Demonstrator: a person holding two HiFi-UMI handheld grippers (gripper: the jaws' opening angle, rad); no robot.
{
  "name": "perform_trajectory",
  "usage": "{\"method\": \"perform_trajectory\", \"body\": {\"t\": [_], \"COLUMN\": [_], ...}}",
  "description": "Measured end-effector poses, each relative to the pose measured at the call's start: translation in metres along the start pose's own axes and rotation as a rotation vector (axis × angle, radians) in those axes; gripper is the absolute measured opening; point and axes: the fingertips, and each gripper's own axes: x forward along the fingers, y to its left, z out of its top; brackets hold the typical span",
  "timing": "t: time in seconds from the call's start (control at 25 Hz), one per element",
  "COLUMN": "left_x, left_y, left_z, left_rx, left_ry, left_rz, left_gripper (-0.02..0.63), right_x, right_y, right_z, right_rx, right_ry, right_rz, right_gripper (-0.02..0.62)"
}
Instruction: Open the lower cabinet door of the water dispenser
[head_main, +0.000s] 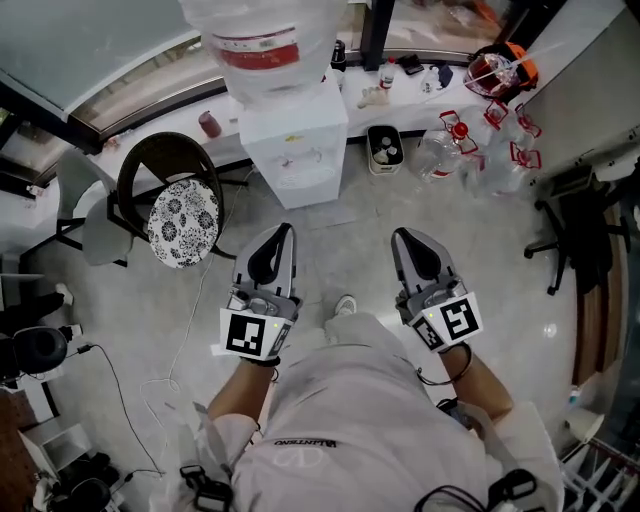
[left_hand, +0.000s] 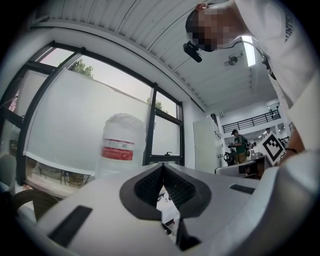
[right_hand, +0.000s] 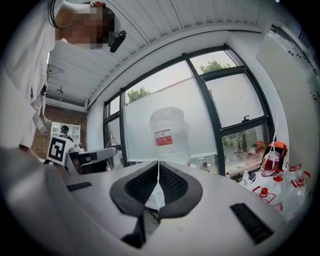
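The white water dispenser (head_main: 295, 140) stands ahead of me by the window, a large clear bottle (head_main: 262, 40) with a red label on top. From this steep angle I see only its top and upper front; the lower cabinet door is hidden. My left gripper (head_main: 285, 232) and right gripper (head_main: 403, 236) are held side by side over the floor, short of the dispenser and pointing towards it. Both are shut with nothing between the pads. The bottle (left_hand: 117, 145) rises beyond the left gripper (left_hand: 162, 167). In the right gripper view the bottle (right_hand: 167, 131) stands straight ahead of the gripper (right_hand: 158, 164).
A dark chair with a patterned cushion (head_main: 183, 222) stands left of the dispenser. A small bin (head_main: 385, 148) and several empty jugs with red handles (head_main: 470, 150) lie to its right. An office chair (head_main: 585, 230) is at the far right. Cables (head_main: 170, 370) trail on the floor at left.
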Motion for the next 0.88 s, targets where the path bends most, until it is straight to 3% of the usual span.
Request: {"method": "perform_trajectory", "body": {"t": [0.28, 0.44, 0.64, 0.88], "left_x": [0.037, 0.056, 0.077, 0.097], "left_y": [0.008, 0.024, 0.051, 0.087], "left_z": [-0.051, -0.101, -0.205, -0.377], "left_rx": [-0.006, -0.016, -0.022, -0.015], "left_ry": [0.031, 0.043, 0.047, 0.063], "left_rz": [0.004, -0.009, -0.021, -0.032], "left_gripper": [0.002, 0.002, 0.002, 0.002], "right_x": [0.05, 0.09, 0.142, 0.195], "right_y": [-0.036, -0.052, -0.074, -0.095], "right_z": [-0.05, -0.088, -0.179, -0.318], "right_rx": [-0.037, -0.039, -0.042, -0.028], "right_ry": [0.05, 0.031, 0.005, -0.023], "right_rz": [0.064, 0.079, 0.116, 0.193], "right_gripper": [0.017, 0.017, 0.017, 0.018]}}
